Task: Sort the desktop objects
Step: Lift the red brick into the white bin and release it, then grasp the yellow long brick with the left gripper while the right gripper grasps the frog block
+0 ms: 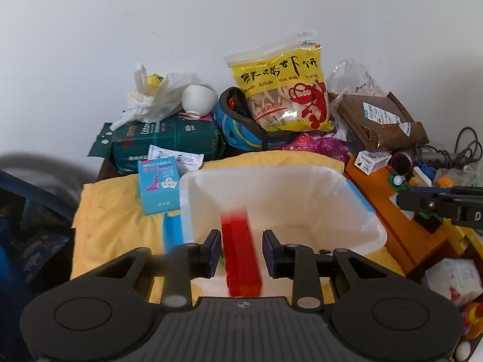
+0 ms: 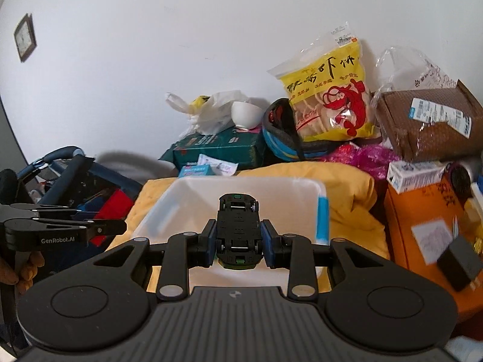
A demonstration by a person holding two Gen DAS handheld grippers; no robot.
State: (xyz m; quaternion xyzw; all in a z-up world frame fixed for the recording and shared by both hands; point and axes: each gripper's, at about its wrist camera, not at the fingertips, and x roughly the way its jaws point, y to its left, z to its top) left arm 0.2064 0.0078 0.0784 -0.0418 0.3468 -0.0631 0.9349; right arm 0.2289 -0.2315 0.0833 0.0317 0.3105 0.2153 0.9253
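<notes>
My left gripper (image 1: 241, 246) is shut on a red block (image 1: 243, 267) that stands up between its pads, its far end blurred. It hangs over the near side of a white plastic bin (image 1: 372, 229) with blue handles. My right gripper (image 2: 238, 239) is shut on a small toy car (image 2: 238, 220), which is turned underside up, black with green trim. This one is also above the bin (image 2: 305, 182). Each gripper shows side-on at the edge of the other's view: the right gripper (image 1: 406, 200) and the left gripper (image 2: 119, 226).
The bin rests on a yellow cloth (image 1: 105, 226). A teal card box (image 1: 158, 187) stands by its left rim and an orange box (image 1: 392, 226) lies to its right. A green tissue pack (image 1: 169, 138), white bowl (image 1: 197, 99), yellow cracker bag (image 1: 283, 96) and brown parcel (image 1: 383, 120) line the wall. A stroller (image 2: 66, 163) stands at the left.
</notes>
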